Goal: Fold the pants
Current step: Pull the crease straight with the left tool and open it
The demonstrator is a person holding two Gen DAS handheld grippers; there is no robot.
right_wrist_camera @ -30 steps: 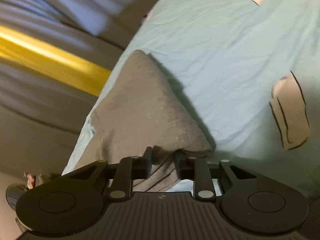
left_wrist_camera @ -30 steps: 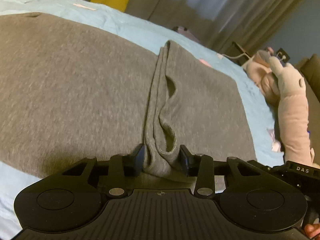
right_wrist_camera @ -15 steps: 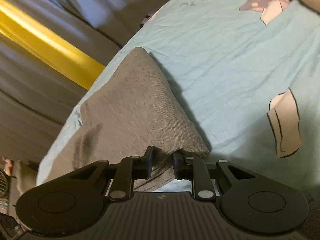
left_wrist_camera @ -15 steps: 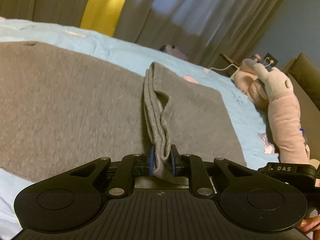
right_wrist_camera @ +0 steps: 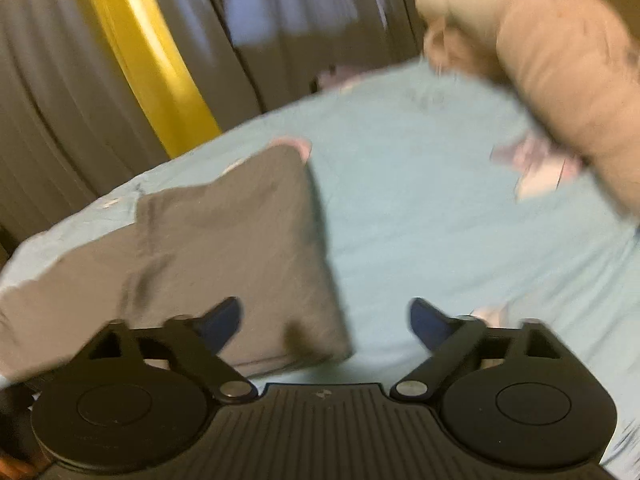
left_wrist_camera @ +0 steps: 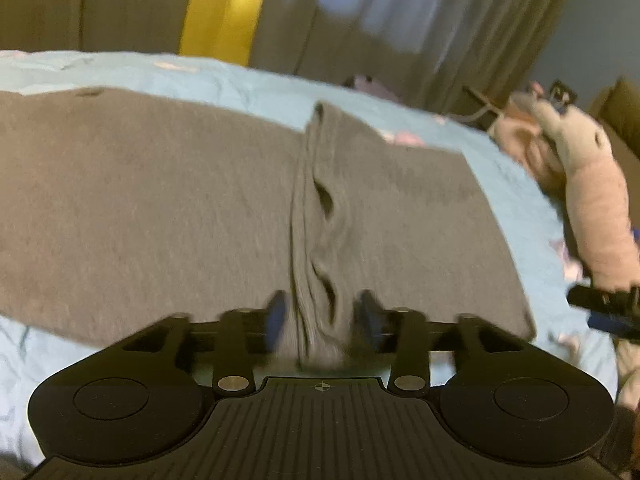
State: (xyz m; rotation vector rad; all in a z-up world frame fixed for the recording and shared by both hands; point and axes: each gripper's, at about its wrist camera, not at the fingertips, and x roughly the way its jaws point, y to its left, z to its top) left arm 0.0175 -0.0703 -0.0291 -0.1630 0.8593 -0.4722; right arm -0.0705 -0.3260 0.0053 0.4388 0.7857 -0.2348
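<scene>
On the pale blue bedsheet (left_wrist_camera: 256, 80) the grey pants (left_wrist_camera: 160, 208) are laid flat, already doubled over so that a thick stack of edges runs as a ridge up the middle of the left wrist view. The left gripper (left_wrist_camera: 320, 314) is set astride the near end of that ridge, its jaws parted wider than the bunched cloth, so the fabric lies between them without being clamped; this placement is judged to serve either a release just made or a fresh pinch of the layered edge. The right gripper (right_wrist_camera: 324, 316) is spread wide above the near corner of the pants (right_wrist_camera: 240, 248), with nothing held, one finger over the cloth and the other over bare sheet, which suggests the corner has been let lie where the fold ends. The ridge of stacked edges, with its small gaping pockets, is shown only in the left wrist view. From the right wrist view the outer side edge and the far corner of the folded stack are made plain, as is the open sheet beside it. A pink plush toy (left_wrist_camera: 592, 200) is seen at the bed's edge in both views, well apart from the pants. Both views are blurred, so fine contact cannot be told.
</scene>
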